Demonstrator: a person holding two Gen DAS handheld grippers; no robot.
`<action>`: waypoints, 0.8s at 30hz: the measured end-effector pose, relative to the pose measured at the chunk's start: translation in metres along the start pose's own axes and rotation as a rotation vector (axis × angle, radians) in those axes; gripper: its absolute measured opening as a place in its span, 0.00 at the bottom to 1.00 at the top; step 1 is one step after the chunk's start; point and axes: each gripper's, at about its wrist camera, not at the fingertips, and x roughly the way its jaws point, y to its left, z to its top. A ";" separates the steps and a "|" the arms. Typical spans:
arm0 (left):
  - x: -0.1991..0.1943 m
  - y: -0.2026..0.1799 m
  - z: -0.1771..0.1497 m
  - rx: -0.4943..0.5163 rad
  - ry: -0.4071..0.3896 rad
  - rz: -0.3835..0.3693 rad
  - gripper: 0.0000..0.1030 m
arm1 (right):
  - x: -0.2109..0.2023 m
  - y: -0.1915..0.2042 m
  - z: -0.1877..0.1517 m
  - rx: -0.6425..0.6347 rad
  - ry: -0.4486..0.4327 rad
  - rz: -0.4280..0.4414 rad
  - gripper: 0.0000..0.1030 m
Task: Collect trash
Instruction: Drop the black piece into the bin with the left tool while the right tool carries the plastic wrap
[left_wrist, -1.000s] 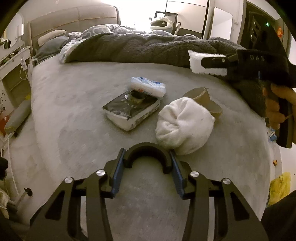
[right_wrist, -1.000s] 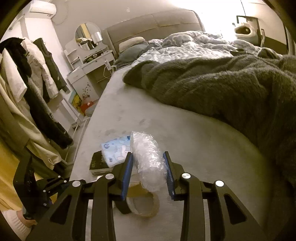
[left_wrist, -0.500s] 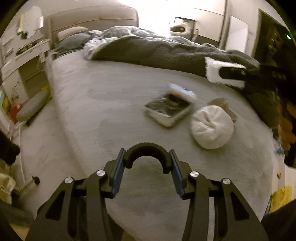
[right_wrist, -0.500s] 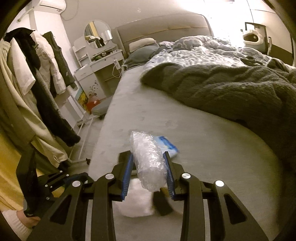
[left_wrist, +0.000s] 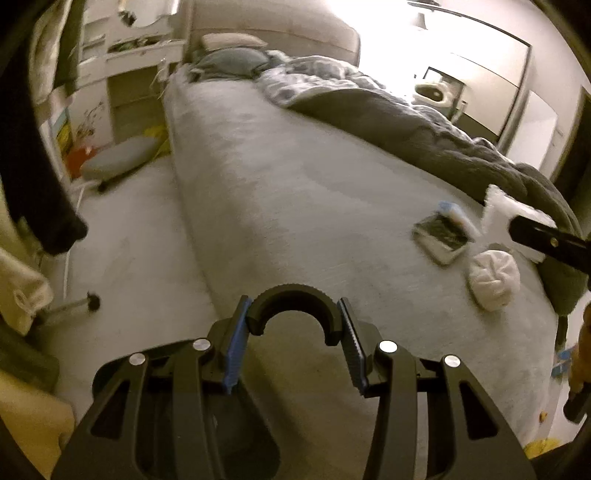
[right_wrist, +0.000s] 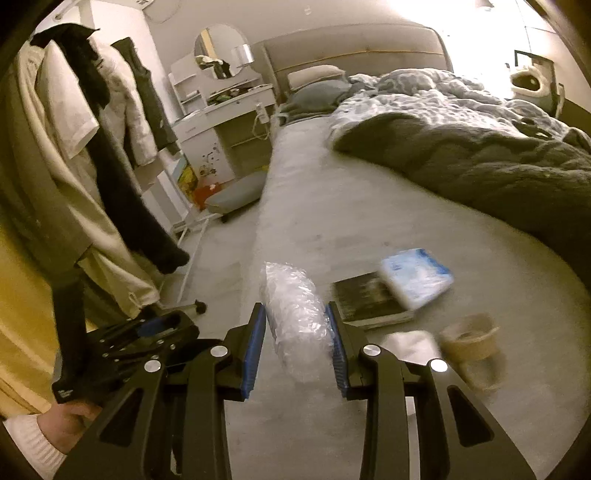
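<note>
Taking the book on the grey bed as the landmark, and reading the right wrist view from its left side: clothes hang on a rack far to the left of the book, off the bed, and beyond them stands a white dressing table with a round mirror. The left gripper shows low at the left, well left of the book, with a hand on its handle. The right gripper sits just left of the book, its jaws pinching a wad of clear bubble wrap held up off the sheet. A blue-and-white tissue pack lies on the book's far right corner. To the right and nearer than the book are a white cloth bundle (blurred here) and a cardboard tape roll. A dark fuzzy blanket is heaped well behind and to the right of the book.

In the left wrist view, the left gripper hangs over the bed's near left edge, well left of the book; its jaws stand spread around a black curved piece with nothing between them. The cloth bundle lies just right of the book, and the bubble wrap shows at the right edge.
</note>
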 end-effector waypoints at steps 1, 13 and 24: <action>-0.001 0.005 -0.002 -0.004 0.003 0.010 0.48 | 0.002 0.008 -0.002 -0.004 0.004 0.005 0.33; 0.016 0.084 -0.050 -0.093 0.161 0.138 0.48 | 0.019 0.086 -0.023 -0.040 0.047 0.068 0.33; 0.028 0.129 -0.100 -0.165 0.318 0.160 0.48 | 0.046 0.143 -0.041 -0.080 0.115 0.096 0.33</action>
